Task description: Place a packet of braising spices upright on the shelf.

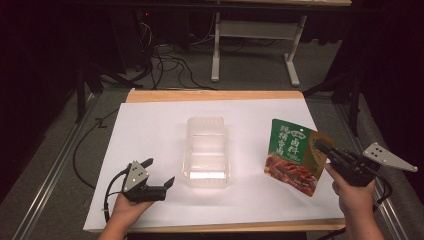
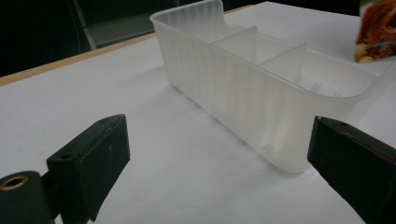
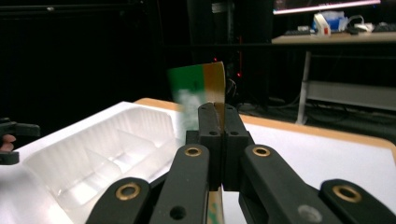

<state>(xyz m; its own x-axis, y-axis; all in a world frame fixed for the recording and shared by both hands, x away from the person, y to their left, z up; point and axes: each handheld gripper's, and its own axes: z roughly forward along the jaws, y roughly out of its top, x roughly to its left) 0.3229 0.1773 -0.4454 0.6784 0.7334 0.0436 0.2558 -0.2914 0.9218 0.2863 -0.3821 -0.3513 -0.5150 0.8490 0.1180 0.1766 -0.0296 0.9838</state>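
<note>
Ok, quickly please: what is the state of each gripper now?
Left gripper: open, holding nothing.
Right gripper: closed on the green sauce packet.

The tray (image 1: 206,152) is translucent, frosted plastic with faintly ribbed walls and a soft sheen. The pouch (image 1: 295,156) is glossy printed film. White matt paper covers the worktop (image 1: 150,125), whose bare edge looks like pale wood. The right gripper (image 3: 218,122) is matt black plastic with brass-coloured rivets, as is the left gripper (image 1: 161,174).
</note>
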